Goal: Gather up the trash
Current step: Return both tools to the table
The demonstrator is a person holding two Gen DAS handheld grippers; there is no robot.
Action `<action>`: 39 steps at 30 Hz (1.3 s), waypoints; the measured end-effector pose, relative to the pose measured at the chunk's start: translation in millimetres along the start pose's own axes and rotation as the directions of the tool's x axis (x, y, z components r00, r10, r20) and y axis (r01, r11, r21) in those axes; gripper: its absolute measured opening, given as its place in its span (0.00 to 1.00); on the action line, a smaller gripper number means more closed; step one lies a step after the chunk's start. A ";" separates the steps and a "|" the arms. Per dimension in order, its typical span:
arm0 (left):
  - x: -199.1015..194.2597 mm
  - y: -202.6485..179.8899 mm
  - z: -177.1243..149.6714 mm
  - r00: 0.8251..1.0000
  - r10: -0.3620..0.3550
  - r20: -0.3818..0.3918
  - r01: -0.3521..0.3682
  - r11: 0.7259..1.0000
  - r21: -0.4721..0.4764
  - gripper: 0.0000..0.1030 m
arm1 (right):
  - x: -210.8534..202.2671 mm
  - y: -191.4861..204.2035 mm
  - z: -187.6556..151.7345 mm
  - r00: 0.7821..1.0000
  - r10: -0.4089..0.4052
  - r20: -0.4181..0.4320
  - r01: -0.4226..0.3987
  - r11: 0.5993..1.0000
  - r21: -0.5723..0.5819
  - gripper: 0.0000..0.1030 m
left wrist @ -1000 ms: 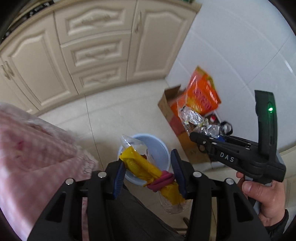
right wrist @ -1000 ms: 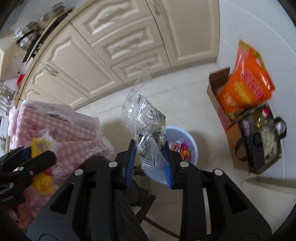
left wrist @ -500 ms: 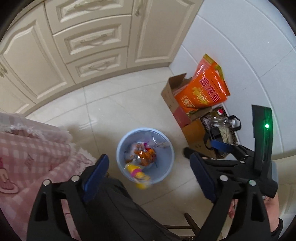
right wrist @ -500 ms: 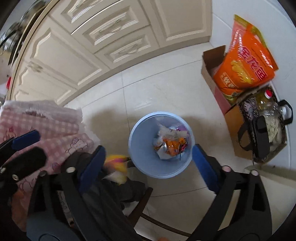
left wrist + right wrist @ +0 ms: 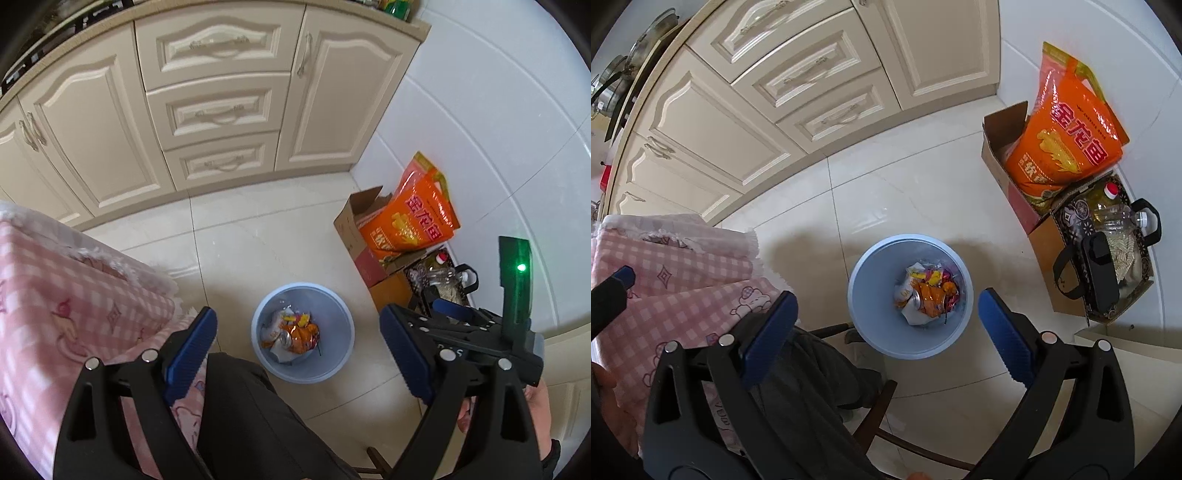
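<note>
Blue bin [image 5: 910,295] on floor holds wrappers [image 5: 929,291]; left gripper [image 5: 299,354] and right gripper [image 5: 886,325] above it, both wide apart, empty, apparently post-drop.

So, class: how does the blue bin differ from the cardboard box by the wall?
The blue bin is round and plastic; the cardboard box is square-cornered with open flaps. The bin holds crumpled wrappers; the box holds an upright orange bag. The bin stands alone; the box sits against the wall. Both are open-topped and on the floor.
</note>
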State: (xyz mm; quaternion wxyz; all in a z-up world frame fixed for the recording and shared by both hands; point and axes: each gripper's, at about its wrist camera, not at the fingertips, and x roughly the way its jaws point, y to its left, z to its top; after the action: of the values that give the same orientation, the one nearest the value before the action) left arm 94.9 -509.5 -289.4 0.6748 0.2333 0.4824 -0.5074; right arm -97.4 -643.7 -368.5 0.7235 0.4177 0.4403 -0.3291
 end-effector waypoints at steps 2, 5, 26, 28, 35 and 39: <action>-11.1 0.2 -2.3 1.000 -0.003 0.022 0.003 1.000 -0.005 0.85 | -6.6 6.2 0.9 1.000 0.000 0.012 0.000 1.000 -0.010 0.93; -31.8 2.3 -5.6 0.998 -0.009 0.063 0.010 1.000 -0.014 0.86 | -21.4 17.6 4.1 0.999 0.008 0.041 -0.007 1.000 -0.027 0.94; -227.3 87.9 -55.9 0.897 0.083 0.434 0.006 0.980 -0.198 0.93 | -142.1 182.2 16.7 0.936 0.289 0.200 -0.211 0.917 -0.338 0.94; -239.3 96.8 -62.5 0.884 0.104 0.456 0.003 0.974 -0.228 0.93 | -149.2 202.2 14.1 0.925 0.326 0.196 -0.236 0.896 -0.376 0.94; -282.2 130.2 -96.0 0.827 0.213 0.521 -0.036 0.944 -0.328 0.93 | -167.7 280.3 -0.6 0.880 0.453 0.141 -0.329 0.797 -0.506 0.94; -303.3 148.9 -118.0 0.799 0.276 0.534 -0.060 0.921 -0.386 0.93 | -172.5 322.2 -15.4 0.856 0.511 0.082 -0.380 0.727 -0.572 0.94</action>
State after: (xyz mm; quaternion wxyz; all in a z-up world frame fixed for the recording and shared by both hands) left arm 175.5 -219.2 -96.3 0.8626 -0.0132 0.3133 -0.3970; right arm 100.7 -471.2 -114.0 0.9149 0.2507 0.3117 -0.0548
